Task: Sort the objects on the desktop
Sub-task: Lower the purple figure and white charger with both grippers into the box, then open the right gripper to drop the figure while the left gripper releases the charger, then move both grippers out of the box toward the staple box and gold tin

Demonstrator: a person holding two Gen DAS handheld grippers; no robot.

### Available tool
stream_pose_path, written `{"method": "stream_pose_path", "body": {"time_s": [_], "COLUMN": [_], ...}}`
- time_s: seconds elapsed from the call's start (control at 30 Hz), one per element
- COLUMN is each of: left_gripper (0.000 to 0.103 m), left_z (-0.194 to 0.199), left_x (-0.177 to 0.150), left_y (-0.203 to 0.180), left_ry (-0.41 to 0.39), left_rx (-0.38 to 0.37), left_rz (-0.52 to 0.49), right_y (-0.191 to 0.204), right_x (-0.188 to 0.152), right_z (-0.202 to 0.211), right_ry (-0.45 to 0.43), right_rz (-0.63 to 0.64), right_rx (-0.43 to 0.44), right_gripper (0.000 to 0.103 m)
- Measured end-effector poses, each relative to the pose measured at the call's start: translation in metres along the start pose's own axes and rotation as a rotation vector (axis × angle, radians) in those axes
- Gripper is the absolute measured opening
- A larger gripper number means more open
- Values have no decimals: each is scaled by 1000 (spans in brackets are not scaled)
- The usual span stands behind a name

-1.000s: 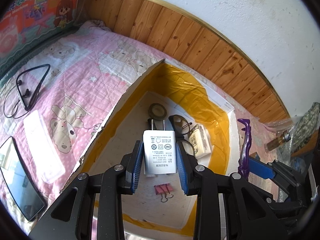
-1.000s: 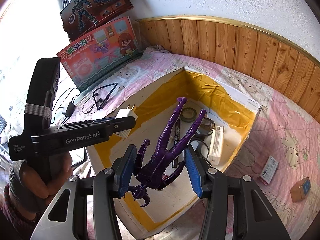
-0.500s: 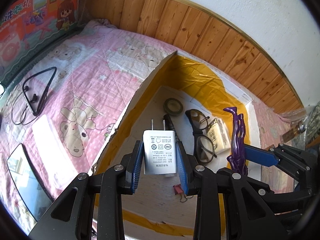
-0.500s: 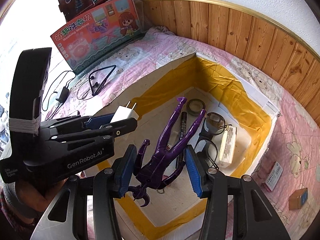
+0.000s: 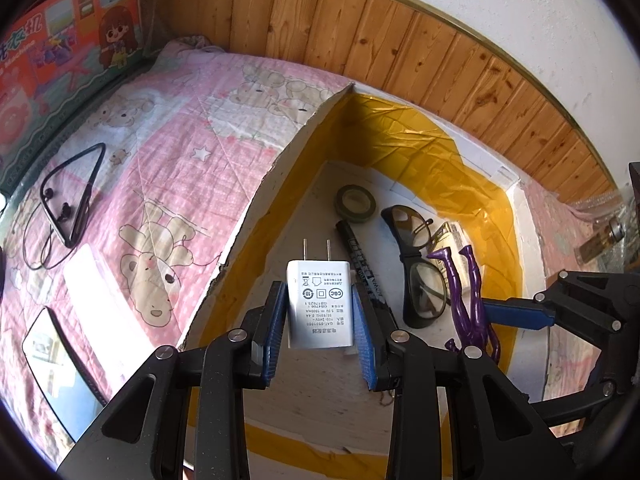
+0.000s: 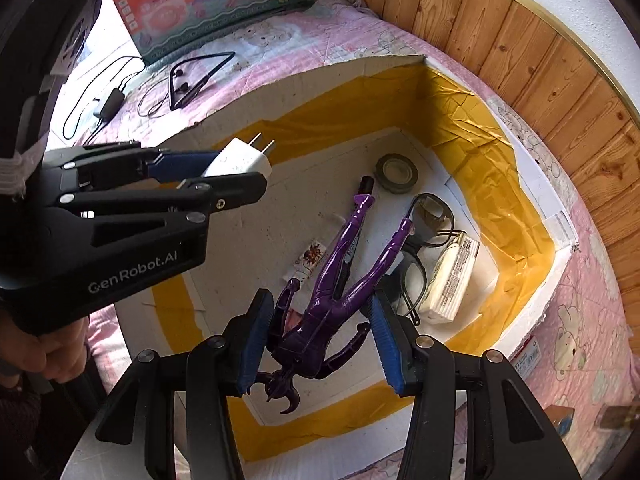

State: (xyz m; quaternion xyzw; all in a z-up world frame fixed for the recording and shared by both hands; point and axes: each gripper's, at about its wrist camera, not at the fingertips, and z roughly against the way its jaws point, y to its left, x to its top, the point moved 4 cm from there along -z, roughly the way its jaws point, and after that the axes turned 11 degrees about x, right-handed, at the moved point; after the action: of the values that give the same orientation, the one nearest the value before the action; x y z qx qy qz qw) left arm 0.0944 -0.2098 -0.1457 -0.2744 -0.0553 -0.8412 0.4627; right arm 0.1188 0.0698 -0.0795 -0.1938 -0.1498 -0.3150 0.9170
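Observation:
My left gripper (image 5: 319,300) is shut on a white plug charger (image 5: 319,305), prongs pointing forward, held above the open white box with yellow tape (image 5: 472,160). It also shows in the right wrist view (image 6: 244,159). My right gripper (image 6: 320,320) is shut on a purple action figure (image 6: 332,280), legs pointing forward, held above the same box (image 6: 520,176). The figure also shows in the left wrist view (image 5: 468,296). In the box lie a tape roll (image 6: 397,167), a black marker (image 5: 360,258), black glasses (image 5: 416,264) and a small white pack (image 6: 452,280).
The box sits on a pink bear-print quilt (image 5: 160,184). On the quilt lie a black neckband earphone (image 5: 72,196), a white bar (image 5: 94,292) and a phone (image 5: 56,372). A toy washing machine carton (image 6: 208,4) leans at the back. Small boxes (image 6: 528,354) lie to the right.
Both grippers have moved forward and lower over the box, each holding its object. The box contents look nearer and larger.

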Motion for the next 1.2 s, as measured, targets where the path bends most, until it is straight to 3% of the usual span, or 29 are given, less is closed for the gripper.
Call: {"method": "stream_pose_path", "body": {"time_s": [0.47,1.2], "left_gripper": [35,41], "left_z": [-10,-3], "left_x": [2,6], "left_y": [-8,-6], "left_ry": [34,46], "left_rx": [4,-7], "left_rz": [-30,12], "right_y": [4,-3], "right_x": [-16,-30], "right_z": [-21,-5], "right_ry": [153,131], "right_rz": [157,118], "right_rx": [-30,14], "right_gripper": [51,52]}}
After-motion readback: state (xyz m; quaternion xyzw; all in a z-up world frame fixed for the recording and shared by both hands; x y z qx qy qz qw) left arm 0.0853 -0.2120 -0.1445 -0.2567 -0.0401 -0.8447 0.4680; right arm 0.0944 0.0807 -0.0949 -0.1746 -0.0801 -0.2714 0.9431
